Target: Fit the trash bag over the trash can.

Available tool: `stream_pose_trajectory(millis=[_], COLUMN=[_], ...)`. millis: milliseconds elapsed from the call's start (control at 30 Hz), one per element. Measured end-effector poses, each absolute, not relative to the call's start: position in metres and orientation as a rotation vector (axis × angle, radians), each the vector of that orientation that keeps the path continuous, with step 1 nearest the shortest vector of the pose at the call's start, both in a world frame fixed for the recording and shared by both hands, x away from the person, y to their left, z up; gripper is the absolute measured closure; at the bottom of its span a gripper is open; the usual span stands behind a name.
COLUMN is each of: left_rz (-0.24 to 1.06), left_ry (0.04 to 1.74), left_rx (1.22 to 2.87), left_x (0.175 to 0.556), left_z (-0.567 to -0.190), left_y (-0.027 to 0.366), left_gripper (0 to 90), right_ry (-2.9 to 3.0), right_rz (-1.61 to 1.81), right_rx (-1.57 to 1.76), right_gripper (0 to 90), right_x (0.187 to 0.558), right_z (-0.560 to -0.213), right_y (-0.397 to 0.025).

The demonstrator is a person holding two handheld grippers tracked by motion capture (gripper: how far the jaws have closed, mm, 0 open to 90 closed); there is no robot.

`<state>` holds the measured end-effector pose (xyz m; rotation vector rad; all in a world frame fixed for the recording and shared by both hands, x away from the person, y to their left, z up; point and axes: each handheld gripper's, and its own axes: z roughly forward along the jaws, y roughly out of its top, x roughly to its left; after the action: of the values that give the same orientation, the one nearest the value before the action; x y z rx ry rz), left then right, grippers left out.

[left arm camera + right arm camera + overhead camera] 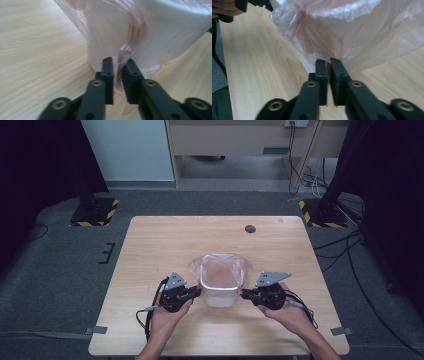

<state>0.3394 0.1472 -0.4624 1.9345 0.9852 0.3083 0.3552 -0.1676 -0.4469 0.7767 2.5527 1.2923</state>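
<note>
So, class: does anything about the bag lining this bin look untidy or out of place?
The thin plastic bag sits unevenly over the white bin, bunched and wrinkled at the rim. The left gripper and right gripper each pinch its hanging edge. Nothing looks spilled or damaged.

A fold of the thin plastic bag is pinched by the left gripper against the white bin, low on its side.

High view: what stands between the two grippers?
A white bin lined with a thin pinkish plastic bag stands between the left gripper and right gripper.
</note>
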Motion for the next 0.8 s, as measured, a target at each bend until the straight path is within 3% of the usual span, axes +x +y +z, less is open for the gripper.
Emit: stream_pose_trajectory(millis=[233,367,633,800], left_rz=[0.367,0.382,0.434,0.442], left_ry=[0.990,0.985,0.973,0.974], left_rx=[1.911,1.907,1.859,1.836], left_x=[0.325,0.317,0.310,0.312], left_z=[-0.454,-0.449,-0.431,-0.423], left_y=[0.154,0.158,0.162,0.164], left_gripper=[49.3,42.0,35.7,35.5], right_ry=[2.478,2.442,2.384,2.343], right_rz=[1.323,1.345,1.406,1.429], right_rx=[0.823,0.822,0.808,0.828], right_gripper=[61.6,57.2,45.6,44.1], right_x=[0.347,0.342,0.336,0.340], right_z=[-0.436,-0.428,-0.410,-0.402], right_y=[-0.183,-0.190,-0.196,-0.197])
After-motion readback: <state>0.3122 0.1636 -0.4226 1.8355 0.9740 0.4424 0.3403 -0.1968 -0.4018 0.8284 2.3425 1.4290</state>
